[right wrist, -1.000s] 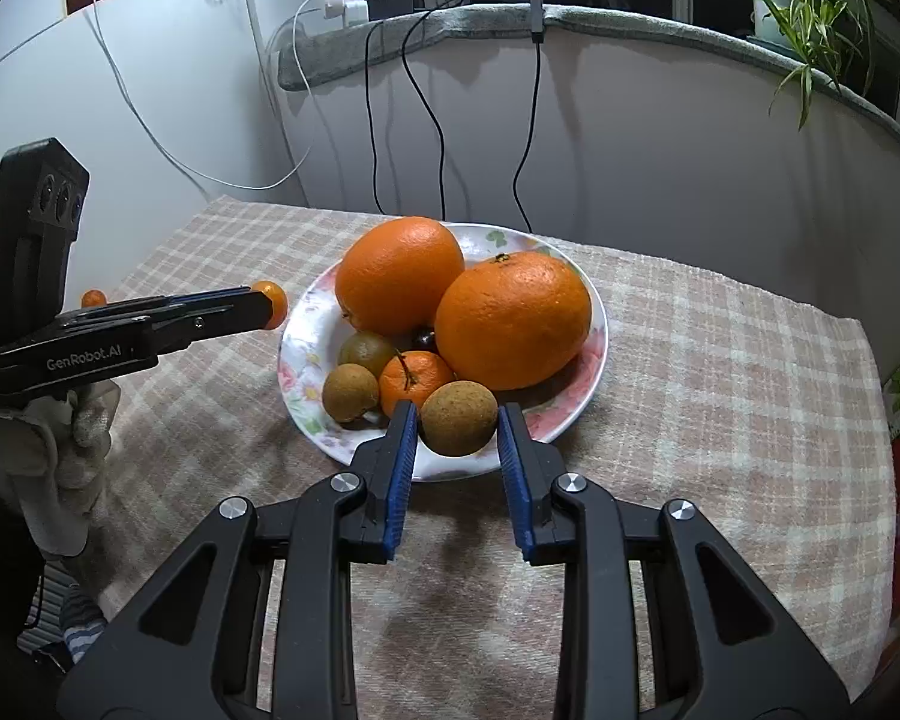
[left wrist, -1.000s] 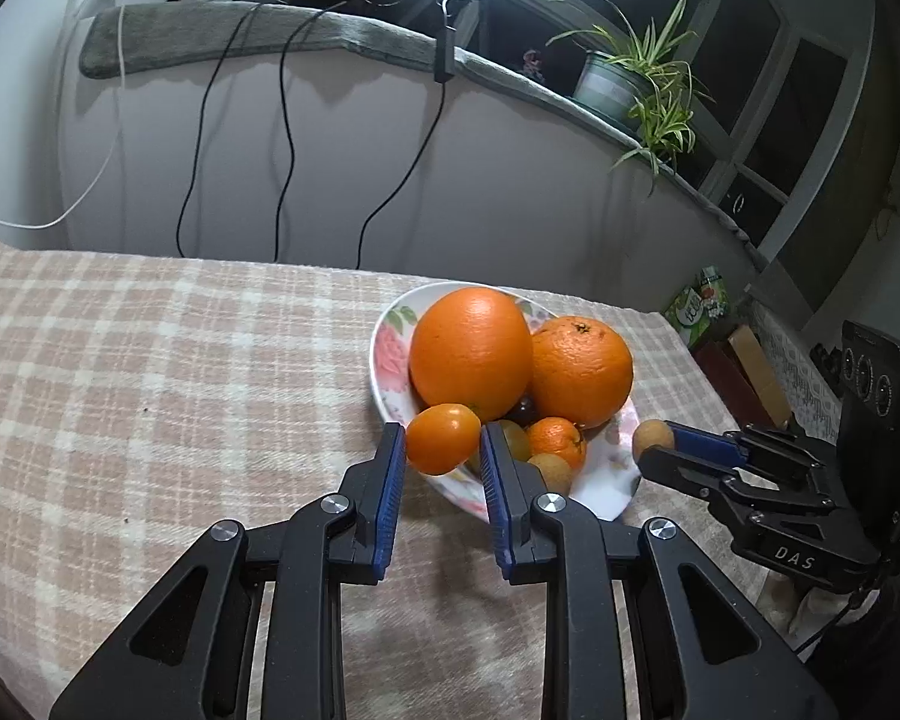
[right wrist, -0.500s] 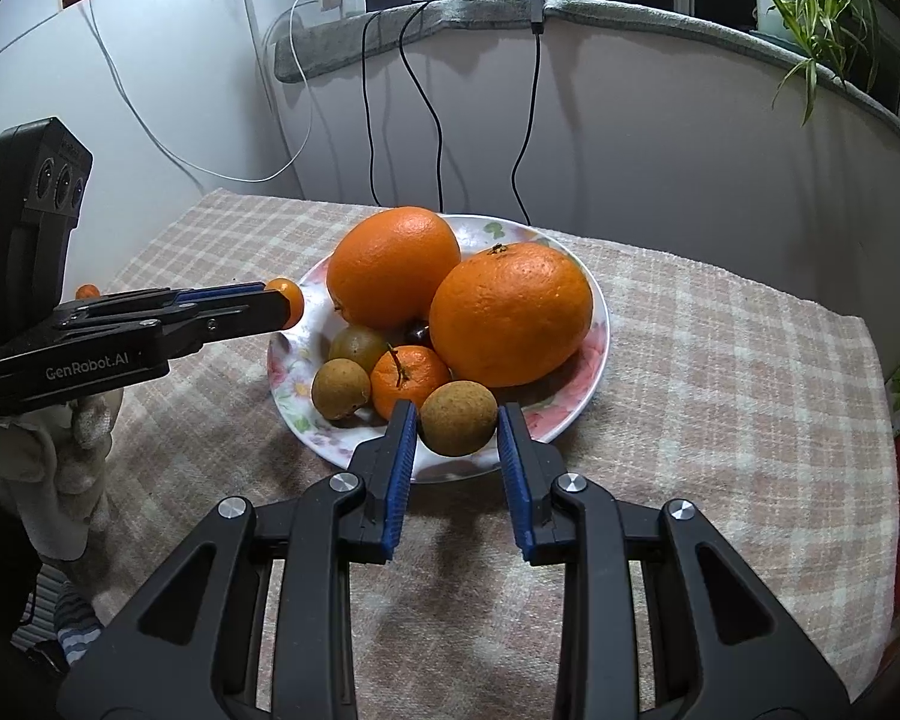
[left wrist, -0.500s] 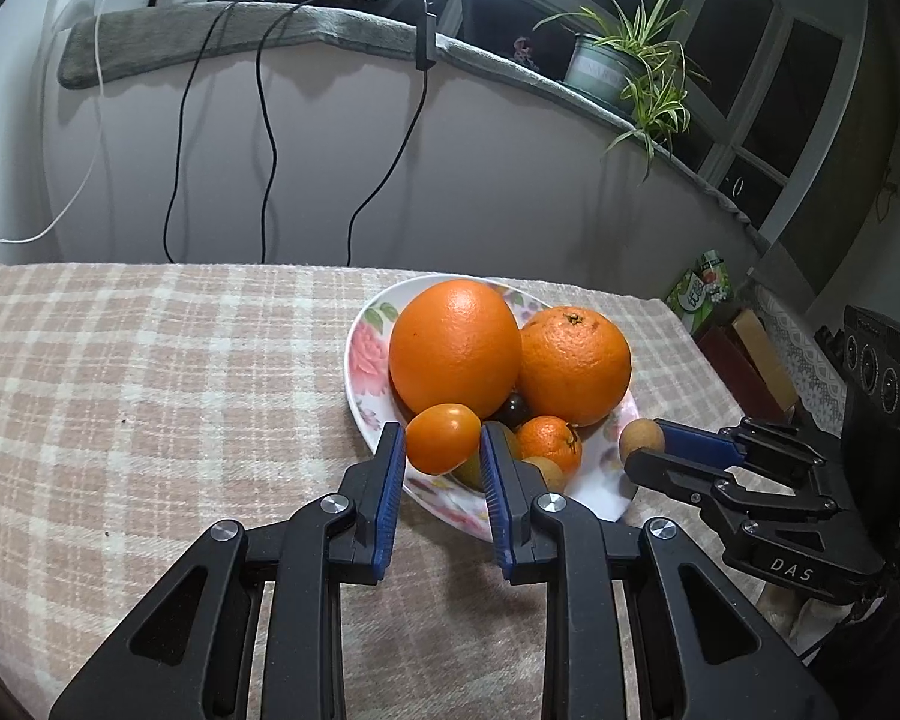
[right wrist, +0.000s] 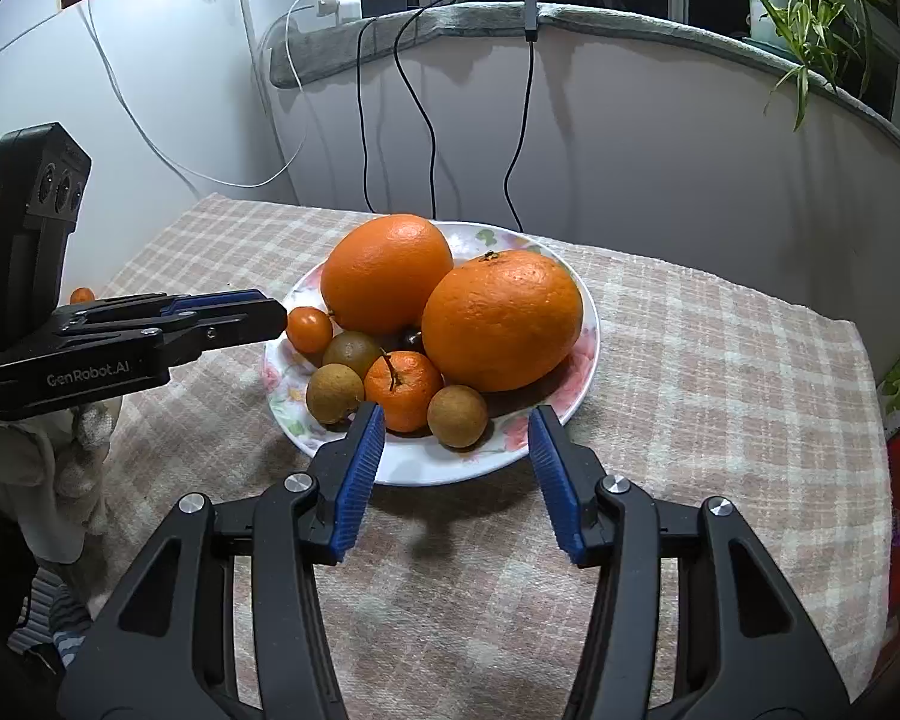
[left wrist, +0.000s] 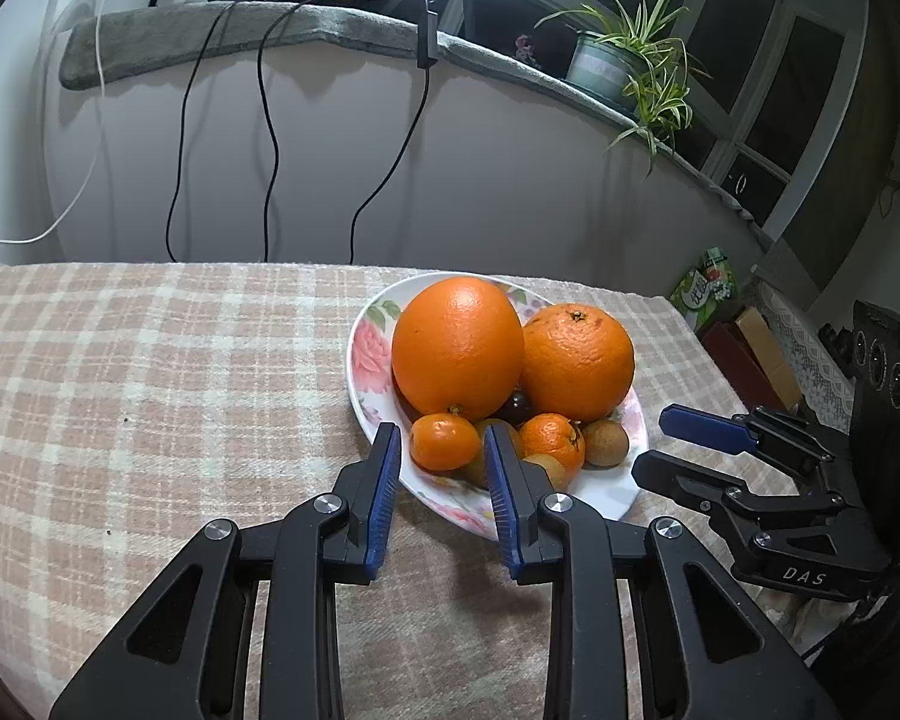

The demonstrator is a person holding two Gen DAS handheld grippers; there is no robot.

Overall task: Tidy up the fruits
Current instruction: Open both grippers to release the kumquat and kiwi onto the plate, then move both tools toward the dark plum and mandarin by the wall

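Observation:
A flowered plate [left wrist: 600,498] [right wrist: 426,468] holds two large oranges [right wrist: 387,273] [right wrist: 501,321], a mandarin [right wrist: 403,381], a greenish fruit [right wrist: 351,351] and a brown longan [right wrist: 333,393]. My left gripper [left wrist: 440,432] [right wrist: 273,312] is at the plate's near-left rim, jaws opening. A small kumquat [left wrist: 444,441] [right wrist: 309,329] lies in the plate at its tips, with a gap to each pad. My right gripper [right wrist: 457,420] [left wrist: 660,444] is at the front rim, jaws opening wide. A second brown longan [right wrist: 457,416] rests in the plate between its fingers, untouched.
The plate sits on a checked cloth [left wrist: 150,396] over the table. Cables hang down the wall behind, and a potted plant [left wrist: 618,60] stands on the sill. Another small orange fruit [right wrist: 81,295] shows behind the left gripper. Boxes [left wrist: 744,348] stand past the table's right edge.
The right jaws have spread apart and let the brown longan go onto the plate. The left jaws have widened a little and the kumquat now rests in the plate.

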